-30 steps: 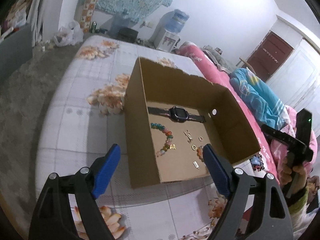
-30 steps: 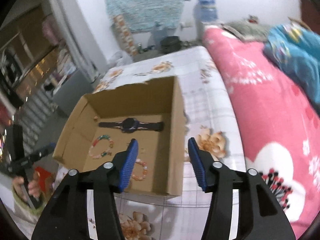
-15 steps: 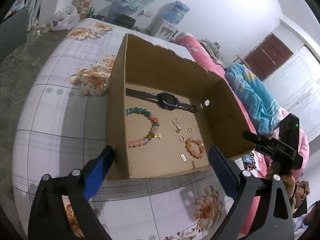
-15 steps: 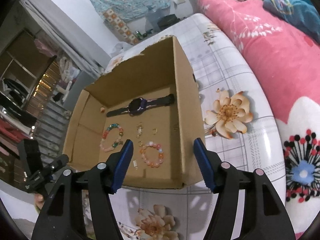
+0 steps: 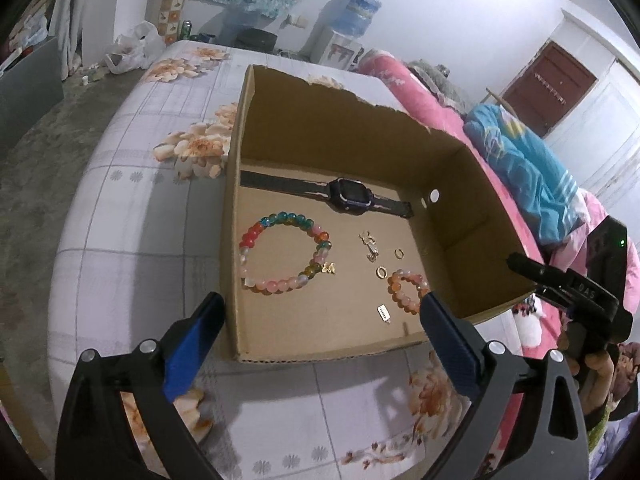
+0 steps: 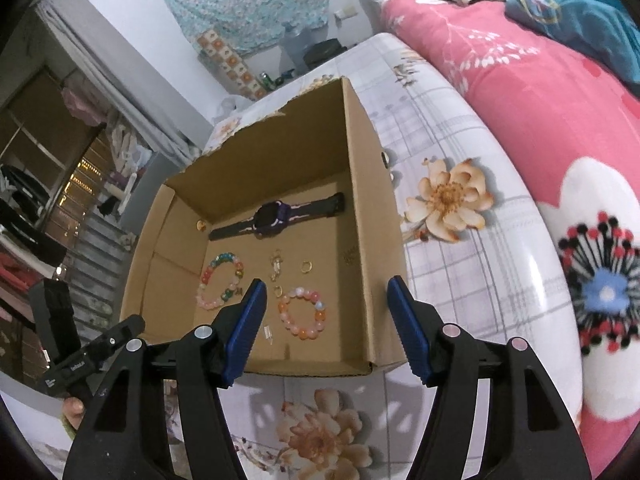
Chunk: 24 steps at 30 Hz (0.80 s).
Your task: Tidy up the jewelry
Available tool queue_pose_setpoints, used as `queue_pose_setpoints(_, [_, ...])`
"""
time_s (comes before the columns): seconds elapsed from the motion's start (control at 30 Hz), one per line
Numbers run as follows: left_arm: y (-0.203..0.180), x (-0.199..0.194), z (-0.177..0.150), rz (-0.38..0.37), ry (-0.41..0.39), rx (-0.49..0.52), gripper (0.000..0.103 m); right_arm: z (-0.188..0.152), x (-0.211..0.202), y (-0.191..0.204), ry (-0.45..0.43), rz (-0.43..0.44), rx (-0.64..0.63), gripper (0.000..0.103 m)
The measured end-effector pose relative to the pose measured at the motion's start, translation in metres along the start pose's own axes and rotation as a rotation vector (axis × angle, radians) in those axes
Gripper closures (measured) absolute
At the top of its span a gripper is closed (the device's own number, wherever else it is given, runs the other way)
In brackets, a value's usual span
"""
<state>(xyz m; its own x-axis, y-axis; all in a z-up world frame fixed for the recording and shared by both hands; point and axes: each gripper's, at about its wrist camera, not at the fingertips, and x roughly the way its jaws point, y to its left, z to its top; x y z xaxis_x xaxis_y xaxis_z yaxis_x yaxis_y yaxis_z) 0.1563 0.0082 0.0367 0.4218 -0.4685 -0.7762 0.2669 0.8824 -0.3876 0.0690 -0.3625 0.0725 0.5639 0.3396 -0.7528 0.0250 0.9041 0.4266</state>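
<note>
Box: an open cardboard box (image 5: 352,140) sits on a floral sheet (image 5: 140,220), its far rim torn.
Watch: a dark watch (image 5: 346,200) lies flat with its strap stretched along the box's far wall.
Large bracelet: a multicoloured bead bracelet (image 5: 284,254) lies on the box floor near the left wall, a small gold charm at its right side.
Small bracelet: a pink-orange bead bracelet (image 6: 302,314) lies toward the near right of the floor.
Small pieces: two gold rings (image 5: 398,253) and a gold clasp-like piece (image 5: 370,246) lie between the bracelets; a tiny tag (image 5: 383,314) lies near the front edge.
Left gripper (image 5: 316,332): its jaws have just been opening and stand wide, holding nothing, above the box's near edge.
Right gripper (image 6: 326,322): its jaws have just been opening and stand partly apart, nothing between the pads, over the box's near right corner.
</note>
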Motion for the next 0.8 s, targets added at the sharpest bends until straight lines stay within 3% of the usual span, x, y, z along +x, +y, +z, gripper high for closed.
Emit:
queue_pose_setpoints(0.27, [-0.003,-0.015,-0.025,0.036,0.024,-0.005,0.008,-0.018,-0.005,0.005,-0.021,-0.003,-0.021,0.041])
queue_pose_setpoints(0.8, [-0.005,-0.034,-0.056,0.062,-0.039,-0.023,0.008,-0.038,-0.006,0.023,-0.034,-0.074,-0.11,0.041])
